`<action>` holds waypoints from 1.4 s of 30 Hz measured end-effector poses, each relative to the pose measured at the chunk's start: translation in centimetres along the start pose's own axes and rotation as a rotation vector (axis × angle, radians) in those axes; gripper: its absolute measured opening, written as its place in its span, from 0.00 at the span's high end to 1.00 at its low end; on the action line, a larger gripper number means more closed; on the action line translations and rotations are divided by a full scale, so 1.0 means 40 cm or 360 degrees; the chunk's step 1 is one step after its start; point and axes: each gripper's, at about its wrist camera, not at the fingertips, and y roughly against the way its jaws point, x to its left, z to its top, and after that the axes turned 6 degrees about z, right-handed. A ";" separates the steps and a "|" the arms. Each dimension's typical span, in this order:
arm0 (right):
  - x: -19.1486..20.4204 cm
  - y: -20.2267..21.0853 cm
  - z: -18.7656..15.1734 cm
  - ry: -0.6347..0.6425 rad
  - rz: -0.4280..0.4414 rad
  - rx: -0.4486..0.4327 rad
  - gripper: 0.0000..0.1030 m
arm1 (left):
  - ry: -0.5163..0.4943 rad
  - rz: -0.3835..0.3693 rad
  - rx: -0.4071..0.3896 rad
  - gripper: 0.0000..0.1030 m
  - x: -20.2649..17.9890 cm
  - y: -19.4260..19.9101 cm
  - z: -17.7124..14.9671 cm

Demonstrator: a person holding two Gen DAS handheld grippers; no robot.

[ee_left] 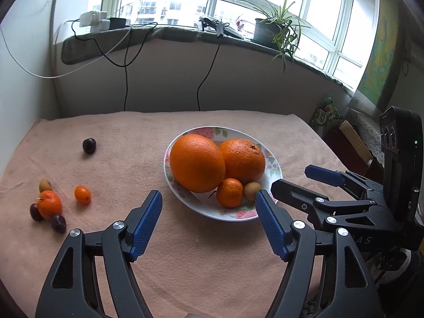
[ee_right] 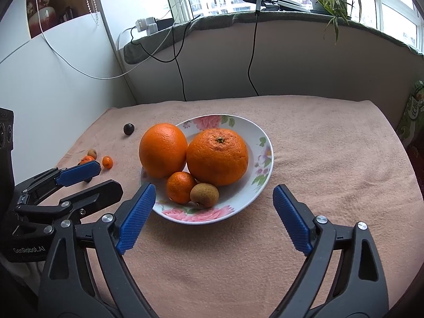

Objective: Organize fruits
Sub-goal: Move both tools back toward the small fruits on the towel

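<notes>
A floral white bowl (ee_left: 233, 216) (ee_right: 249, 132) holds two big oranges (ee_left: 197, 163) (ee_right: 217, 156), a small mandarin (ee_right: 181, 187) and a brown longan (ee_right: 204, 194). Loose fruit lies on the pink towel at the left: a mandarin (ee_left: 49, 203), a kumquat (ee_left: 82, 194), a brown longan (ee_left: 45, 185), two dark plums (ee_left: 58, 223) and a lone dark plum (ee_left: 89, 145). My left gripper (ee_left: 209, 198) is open and empty, just in front of the bowl. My right gripper (ee_right: 214, 193) is open and empty, straddling the bowl's near rim.
The pink towel (ee_right: 331, 159) covers the table up to a white wall at the left. Cables hang from the windowsill (ee_left: 159, 33) at the back. A potted plant (ee_left: 275, 30) stands on the sill. Boxes and bags (ee_left: 328, 114) sit beyond the right edge.
</notes>
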 end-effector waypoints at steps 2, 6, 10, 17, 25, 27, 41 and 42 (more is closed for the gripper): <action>0.009 0.000 0.004 0.0011 0.0004 -0.0006 0.09 | 0.0017 0.0010 -0.0007 0.29 0.012 0.006 -0.001; 0.030 -0.007 0.011 0.0040 0.0012 -0.0003 0.09 | 0.0048 0.0039 -0.0020 0.29 0.037 0.019 -0.003; 0.049 -0.019 0.019 0.0051 0.0034 0.0011 0.09 | 0.0074 0.0058 -0.0034 0.29 0.063 0.031 -0.007; 0.100 -0.040 0.030 0.0100 0.0078 0.0020 0.09 | 0.0110 0.0099 -0.0045 0.29 0.111 0.044 -0.014; 0.152 -0.069 0.041 0.0136 0.0149 0.0022 0.09 | 0.0177 0.0164 -0.0051 0.29 0.179 0.059 -0.030; 0.168 -0.075 0.044 0.0156 0.0167 0.0018 0.09 | 0.0199 0.0191 -0.0049 0.29 0.201 0.064 -0.038; 0.300 -0.143 0.064 0.0329 0.0308 0.0071 0.09 | 0.0396 0.0357 0.0003 0.30 0.392 0.102 -0.120; 0.307 -0.152 0.065 0.0333 0.0321 0.0081 0.09 | 0.0409 0.0364 0.0009 0.30 0.403 0.104 -0.126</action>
